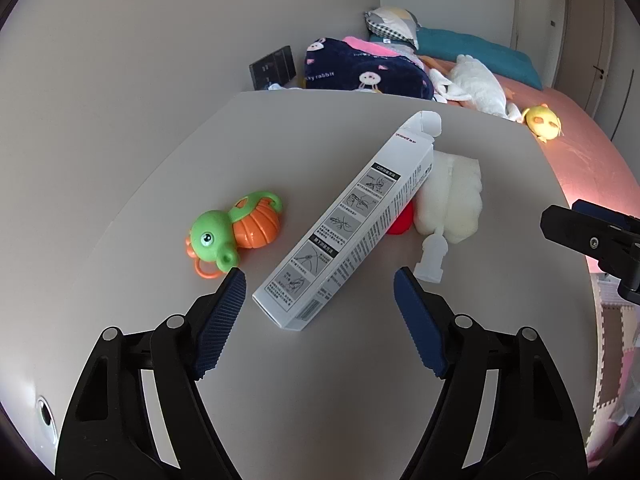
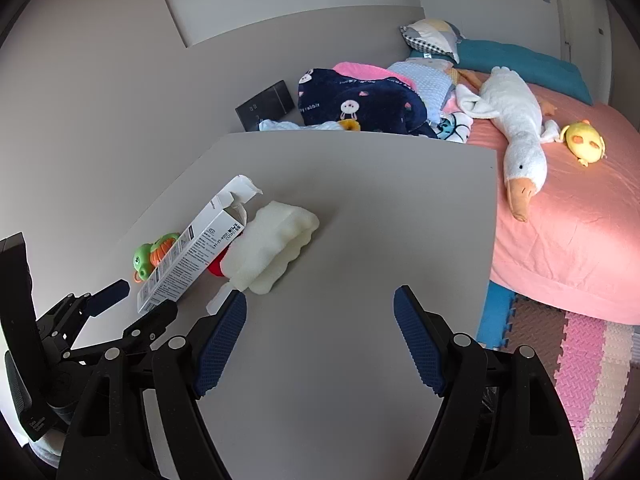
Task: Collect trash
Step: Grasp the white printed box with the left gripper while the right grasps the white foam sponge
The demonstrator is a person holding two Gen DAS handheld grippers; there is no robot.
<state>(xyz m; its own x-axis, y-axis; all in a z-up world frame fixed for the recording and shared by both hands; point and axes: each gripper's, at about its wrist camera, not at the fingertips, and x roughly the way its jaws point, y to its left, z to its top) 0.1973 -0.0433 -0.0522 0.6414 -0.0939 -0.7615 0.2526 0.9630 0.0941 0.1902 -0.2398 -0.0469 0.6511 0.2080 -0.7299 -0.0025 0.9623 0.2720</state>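
Observation:
A long white carton [image 1: 348, 224] with printed instructions and a torn-open far end lies on the grey table [image 1: 280, 128]; it also shows in the right wrist view [image 2: 188, 256]. My left gripper [image 1: 320, 300] is open, its jaws on either side of the carton's near end, a little above it. A cream foam piece [image 1: 450, 196] lies beside the carton, also seen from the right [image 2: 272, 248]. A small red object [image 1: 402, 222] sits partly hidden under the carton. My right gripper [image 2: 320, 336] is open and empty over bare table.
A green and orange toy turtle [image 1: 232, 234] lies left of the carton. A small translucent plastic piece [image 1: 432, 258] stands near the foam. A pink bed [image 2: 568, 216] with a plush goose [image 2: 516, 128], blankets and a yellow toy lies beyond the table. Foam floor mats [image 2: 580, 364] are at right.

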